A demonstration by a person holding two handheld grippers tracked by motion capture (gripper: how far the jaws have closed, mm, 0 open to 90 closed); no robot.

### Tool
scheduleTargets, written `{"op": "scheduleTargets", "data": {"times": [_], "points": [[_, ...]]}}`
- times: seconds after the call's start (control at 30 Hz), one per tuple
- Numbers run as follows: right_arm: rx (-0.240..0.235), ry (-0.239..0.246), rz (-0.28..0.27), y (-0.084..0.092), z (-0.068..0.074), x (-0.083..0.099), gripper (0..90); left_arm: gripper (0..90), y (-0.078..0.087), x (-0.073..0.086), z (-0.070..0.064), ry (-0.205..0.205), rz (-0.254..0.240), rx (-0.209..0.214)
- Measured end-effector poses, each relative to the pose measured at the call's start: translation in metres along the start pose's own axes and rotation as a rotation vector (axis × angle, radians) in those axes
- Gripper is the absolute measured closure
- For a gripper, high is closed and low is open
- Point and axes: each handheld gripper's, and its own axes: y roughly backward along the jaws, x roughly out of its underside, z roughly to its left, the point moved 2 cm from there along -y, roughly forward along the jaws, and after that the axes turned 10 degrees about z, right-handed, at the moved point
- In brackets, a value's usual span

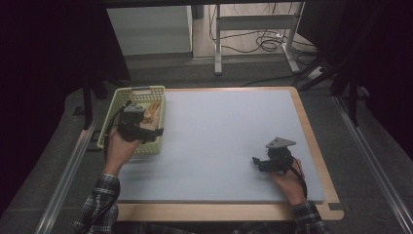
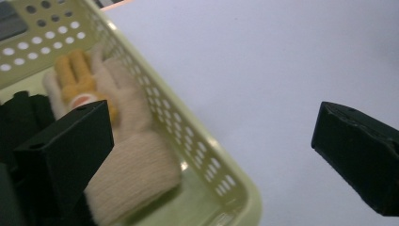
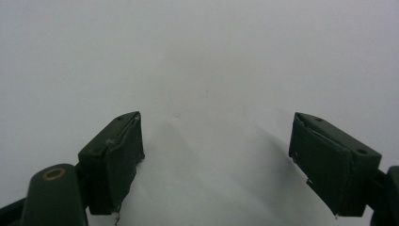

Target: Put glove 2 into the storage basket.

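Observation:
A pale green perforated basket [image 1: 117,100] stands at the table's left edge. In it lies a cream knitted glove [image 2: 134,165] with orange fingers [image 2: 77,77], and something black [image 2: 21,110] lies beside the glove. My left gripper [image 1: 148,132] hovers over the basket's right rim [image 2: 197,146], open, one jaw above the glove and the other out over the mat. My right gripper [image 1: 260,162] rests low over the grey mat [image 1: 224,131] at the front right, open with nothing between its jaws [image 3: 216,165].
The grey mat covers most of a wooden table [image 1: 311,131]. Beyond the far edge stand a white cabinet [image 1: 151,29] and metal table legs [image 1: 217,44] with cables [image 1: 265,41] on the floor. Metal rails [image 1: 68,170] run along both sides.

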Motion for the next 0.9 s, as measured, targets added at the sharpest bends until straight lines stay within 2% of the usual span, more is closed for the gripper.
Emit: {"op": "scheduleTargets", "data": {"times": [0.3, 0.9], "points": [[0.002, 0.004, 0.0, 0.0, 0.0, 0.0, 17.8, 0.0, -0.005, -0.003, -0.023, -0.048, -0.004, 0.028], [0.0, 0.001, 0.0, 0.0, 0.0, 0.0, 17.8, 0.0, -0.011, -0.005, -0.052, -0.109, -0.013, 0.059]]}}
